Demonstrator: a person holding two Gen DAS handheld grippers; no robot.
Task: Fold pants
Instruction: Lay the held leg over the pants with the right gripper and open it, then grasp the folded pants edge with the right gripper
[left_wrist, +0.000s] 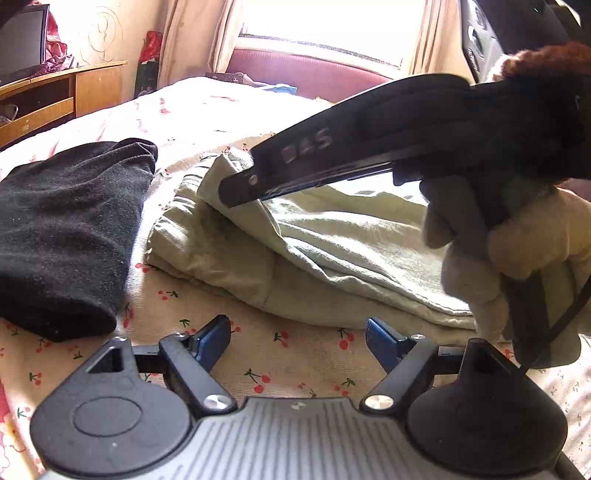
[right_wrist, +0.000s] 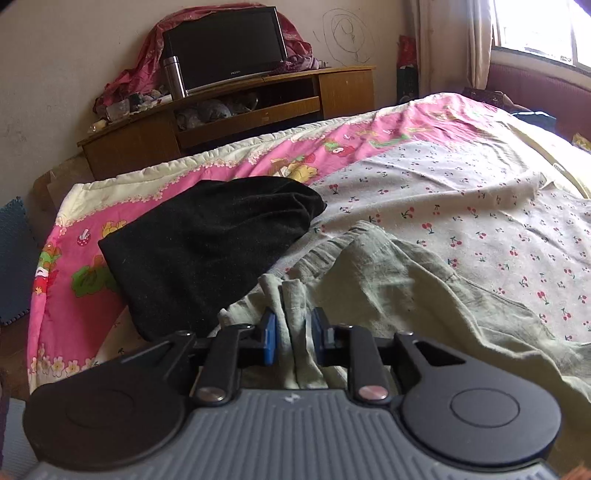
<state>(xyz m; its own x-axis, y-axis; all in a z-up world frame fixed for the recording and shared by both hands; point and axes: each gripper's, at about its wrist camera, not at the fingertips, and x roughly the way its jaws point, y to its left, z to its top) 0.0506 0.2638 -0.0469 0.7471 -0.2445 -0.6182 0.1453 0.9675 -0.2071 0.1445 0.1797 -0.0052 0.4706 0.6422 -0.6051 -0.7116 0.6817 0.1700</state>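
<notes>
Right tongs are gripping the half-folded green pants; left tongs are hanging open at 6 o'clock; final fold remaining.

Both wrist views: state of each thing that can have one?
Left tongs: open, holding nothing.
Right tongs: shut on a bunched fold of the green pants.
Green pants: partly folded, rumpled on the bed.
Black garment: folded, lying beside the pants.
Television: screen dark.

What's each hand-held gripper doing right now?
Left hand-held gripper: open, empty, over the cherry-print bedsheet.
Right hand-held gripper: closed on bunched pale green cotton pants.
</notes>
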